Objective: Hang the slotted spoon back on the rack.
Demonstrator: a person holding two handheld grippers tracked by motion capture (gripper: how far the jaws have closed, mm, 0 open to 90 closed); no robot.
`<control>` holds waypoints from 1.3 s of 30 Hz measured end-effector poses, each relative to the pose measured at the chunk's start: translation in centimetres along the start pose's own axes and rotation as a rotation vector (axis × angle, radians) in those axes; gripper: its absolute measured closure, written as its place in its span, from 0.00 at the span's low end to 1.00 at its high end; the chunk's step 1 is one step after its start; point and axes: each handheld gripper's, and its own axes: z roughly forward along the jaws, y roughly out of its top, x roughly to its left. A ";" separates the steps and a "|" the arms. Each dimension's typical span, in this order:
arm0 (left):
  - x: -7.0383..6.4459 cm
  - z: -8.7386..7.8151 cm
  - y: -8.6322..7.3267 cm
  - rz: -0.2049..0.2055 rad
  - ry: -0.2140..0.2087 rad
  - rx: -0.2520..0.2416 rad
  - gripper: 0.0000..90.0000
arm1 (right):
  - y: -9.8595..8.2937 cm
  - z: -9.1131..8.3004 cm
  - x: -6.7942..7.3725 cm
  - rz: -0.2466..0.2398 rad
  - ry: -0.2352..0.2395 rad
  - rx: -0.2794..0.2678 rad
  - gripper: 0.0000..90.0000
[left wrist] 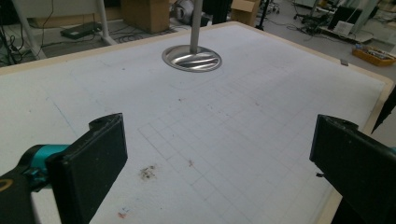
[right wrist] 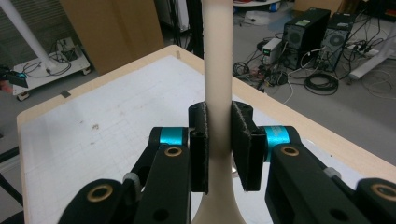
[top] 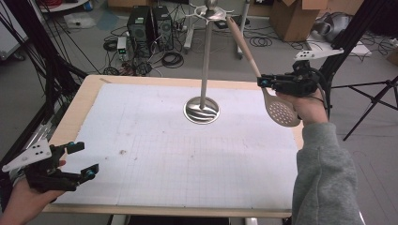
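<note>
A beige slotted spoon (top: 281, 110) hangs slanted at the table's far right, its handle (right wrist: 217, 70) reaching up to a hook at the top of the metal stand (top: 206, 56). My right gripper (top: 264, 82) is shut on the handle just above the perforated bowl; in the right gripper view the handle sits clamped between the two pads (right wrist: 243, 140) of the right gripper (right wrist: 218, 140). The stand's round base (left wrist: 192, 58) rests at the table's far middle. My left gripper (top: 80, 161) is held open near the front left corner, and in its own view the left gripper (left wrist: 219, 154) has nothing between its jaws.
A white gridded mat (top: 187, 145) covers the wooden table (top: 82, 96). Computer towers (top: 150, 26), cables and cardboard boxes (top: 293, 16) stand on the floor beyond the far edge. Black tripod legs (top: 371, 101) rise at the right.
</note>
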 end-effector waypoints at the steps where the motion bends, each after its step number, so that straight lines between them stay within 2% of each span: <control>1: 0.0 0.0 0.0 0.000 0.000 0.000 0.05 | 0.0 0.0 0.0 0.000 0.000 0.000 0.87; 12: -0.2 0.1 0.2 0.007 -0.008 0.000 0.05 | -0.2 1.5 0.2 -0.004 0.000 0.018 0.87; 18: -0.4 0.2 0.2 0.010 -0.010 0.004 0.05 | -0.4 3.2 0.3 0.010 -0.021 0.046 0.87; 28: -0.2 -0.1 0.2 0.010 -0.004 -0.001 0.05 | -0.3 5.2 0.7 0.009 -0.034 0.063 0.87; 39: -0.1 -0.3 0.0 0.003 0.003 0.004 0.05 | -0.3 6.7 0.7 0.005 -0.049 0.059 0.87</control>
